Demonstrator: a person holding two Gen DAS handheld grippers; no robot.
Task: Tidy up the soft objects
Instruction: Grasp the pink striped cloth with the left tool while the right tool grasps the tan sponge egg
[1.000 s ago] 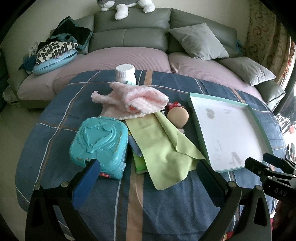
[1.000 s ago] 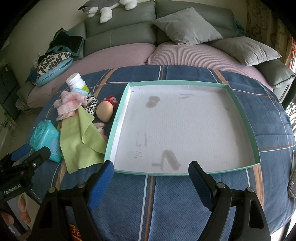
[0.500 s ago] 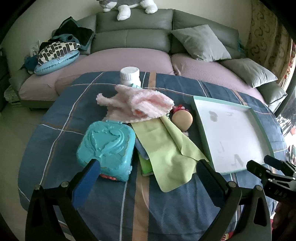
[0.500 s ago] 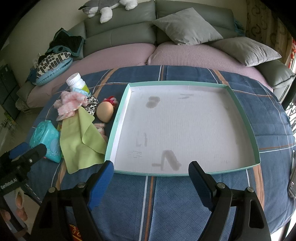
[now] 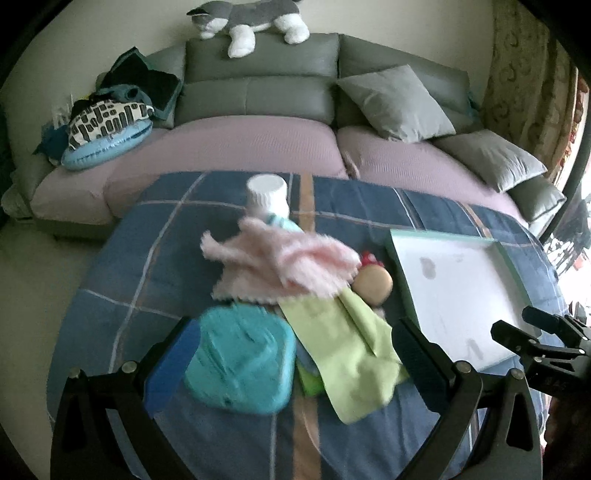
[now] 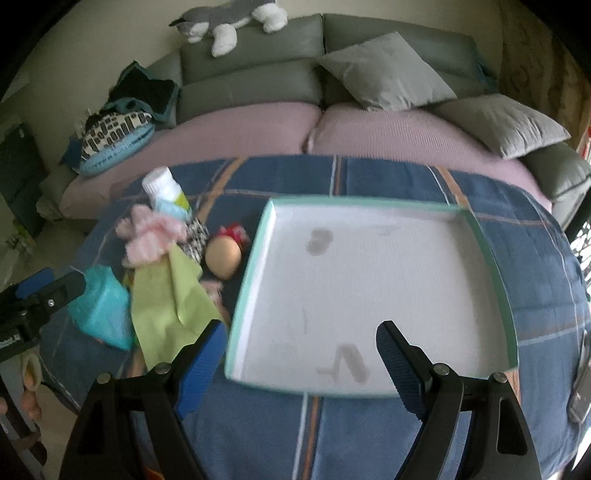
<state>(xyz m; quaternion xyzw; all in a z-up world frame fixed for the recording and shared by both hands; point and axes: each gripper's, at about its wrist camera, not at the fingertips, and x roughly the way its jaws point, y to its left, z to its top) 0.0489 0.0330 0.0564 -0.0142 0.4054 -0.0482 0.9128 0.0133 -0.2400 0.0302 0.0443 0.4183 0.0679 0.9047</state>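
A pile lies on the blue plaid blanket [image 5: 155, 258]: a fluffy pink cloth [image 5: 284, 262], a light green cloth [image 5: 343, 350], a teal plastic case [image 5: 240, 365], a beige doll head [image 5: 373, 284] and a white bottle [image 5: 267, 197]. My left gripper [image 5: 295, 354] hovers open above the near end of the pile, holding nothing. To the right is an empty white tray with a teal rim [image 6: 255, 258]. My right gripper [image 6: 299, 358] hangs open over the tray's near edge. The green cloth [image 6: 166, 295] and pink cloth [image 6: 147, 236] lie left of the tray.
A grey and mauve sofa [image 5: 258, 147] with grey pillows [image 5: 395, 103] and a plush animal [image 5: 251, 22] stands behind the blanket. A patterned cushion [image 5: 107, 125] lies at its left end. A phone-like object [image 6: 580, 391] lies at the blanket's right edge.
Both grippers have lifted and drawn back a little, so the pile and the tray look farther away. Their jaws are as wide as before and nothing on the blanket has moved.
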